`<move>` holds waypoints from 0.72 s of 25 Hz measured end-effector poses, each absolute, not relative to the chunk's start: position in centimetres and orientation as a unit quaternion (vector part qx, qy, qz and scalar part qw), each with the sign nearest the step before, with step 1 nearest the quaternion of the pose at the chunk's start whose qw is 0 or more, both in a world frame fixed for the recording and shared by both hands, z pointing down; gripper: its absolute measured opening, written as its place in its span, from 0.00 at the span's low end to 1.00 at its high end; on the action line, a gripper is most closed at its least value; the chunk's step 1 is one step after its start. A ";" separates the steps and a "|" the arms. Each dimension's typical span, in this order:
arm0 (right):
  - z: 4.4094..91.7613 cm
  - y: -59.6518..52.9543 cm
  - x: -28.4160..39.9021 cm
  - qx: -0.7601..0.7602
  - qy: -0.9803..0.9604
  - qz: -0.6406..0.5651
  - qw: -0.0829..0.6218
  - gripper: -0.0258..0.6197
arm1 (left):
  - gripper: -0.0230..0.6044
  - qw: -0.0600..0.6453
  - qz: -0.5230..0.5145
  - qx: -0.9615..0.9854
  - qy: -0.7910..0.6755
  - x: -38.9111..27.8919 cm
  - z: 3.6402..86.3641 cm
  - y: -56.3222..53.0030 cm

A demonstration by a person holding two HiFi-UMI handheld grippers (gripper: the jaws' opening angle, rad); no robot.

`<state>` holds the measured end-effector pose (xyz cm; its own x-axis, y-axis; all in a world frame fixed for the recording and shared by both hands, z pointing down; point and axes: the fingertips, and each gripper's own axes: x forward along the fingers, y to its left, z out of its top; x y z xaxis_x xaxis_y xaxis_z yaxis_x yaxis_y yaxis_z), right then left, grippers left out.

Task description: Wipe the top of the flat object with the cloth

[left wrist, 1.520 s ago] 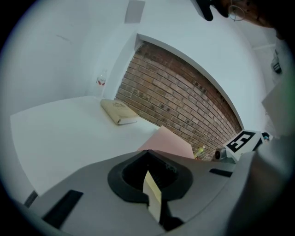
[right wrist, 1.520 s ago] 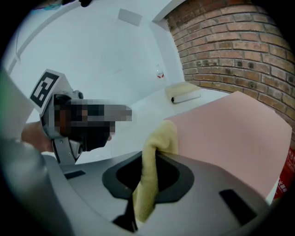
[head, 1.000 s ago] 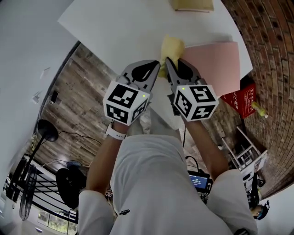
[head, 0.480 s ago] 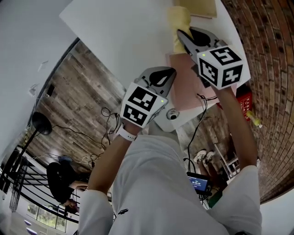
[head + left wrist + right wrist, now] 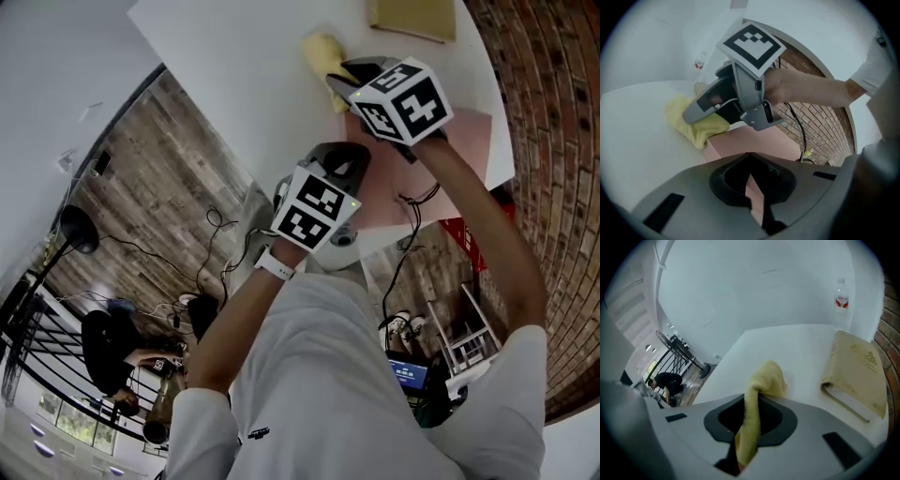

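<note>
Both fingers clamped: right gripper (image 5: 339, 80) on cloth (image 5: 322, 49), left gripper (image 5: 352, 155) on flat object (image 5: 469, 141); cloth could be dragged off onto table (image 5: 244, 66).

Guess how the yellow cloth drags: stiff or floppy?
Likely floppy: the soft yellow cloth droops from the shut right gripper. Probably light: one pinch holds it. May bunch, since it lies crumpled on the white table.

A white short-sleeved shirt (image 5: 309, 375) and a white wristband (image 5: 275, 265) on the left wrist are being worn. The grey left gripper (image 5: 345, 157) is being topped by a white cube (image 5: 317, 208) with black square markers, and the grey right gripper (image 5: 339, 80) by a matching cube (image 5: 401, 97). A black cable (image 5: 412, 202) is being trailed from the right one.
</note>
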<state>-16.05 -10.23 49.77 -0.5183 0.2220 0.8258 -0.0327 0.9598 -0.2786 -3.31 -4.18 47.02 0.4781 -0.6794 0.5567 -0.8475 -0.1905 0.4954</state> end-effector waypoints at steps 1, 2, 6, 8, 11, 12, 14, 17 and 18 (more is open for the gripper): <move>50.1 -10.0 -16.0 -0.066 -0.857 0.124 0.496 0.13 | 0.06 0.393 0.113 0.763 -0.501 -3.3 47.3 -4.2; 50.4 -9.9 -15.8 -0.076 -0.852 0.116 0.504 0.13 | 0.06 0.391 0.119 0.761 -0.504 -3.4 47.5 -4.2; 50.8 -10.5 -14.3 -0.110 -0.836 0.091 0.530 0.13 | 0.06 0.381 0.146 0.753 -0.516 -3.7 47.8 -4.4; 51.0 -11.1 -13.1 -0.119 -0.829 0.080 0.540 0.13 | 0.06 0.381 0.153 0.748 -0.521 -3.7 47.9 -4.2; 51.3 -12.6 -11.0 -0.122 -0.822 0.072 0.552 0.13 | 0.06 0.389 0.154 0.741 -0.525 -3.5 48.1 -4.1; 51.3 -13.2 -10.2 -0.120 -0.819 0.074 0.556 0.13 | 0.06 0.393 0.153 0.739 -0.525 -3.4 48.1 -4.0; 51.3 -14.5 -8.7 -0.116 -0.815 0.074 0.562 0.13 | 0.06 0.396 0.153 0.737 -0.526 -3.3 48.1 -4.0; 51.3 -16.4 -6.6 -0.108 -0.811 0.068 0.571 0.13 | 0.06 0.396 0.157 0.736 -0.527 -3.5 48.1 -4.0; 51.4 -17.1 -5.9 -0.103 -0.810 0.068 0.573 0.13 | 0.06 0.396 0.158 0.735 -0.527 -3.5 48.1 -4.0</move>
<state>-5.92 -17.08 51.39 -0.3209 0.2457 0.9147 0.0886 0.9693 -0.2293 -3.55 -3.95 48.08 0.3939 -0.6494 0.6504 -0.9004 -0.1306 0.4149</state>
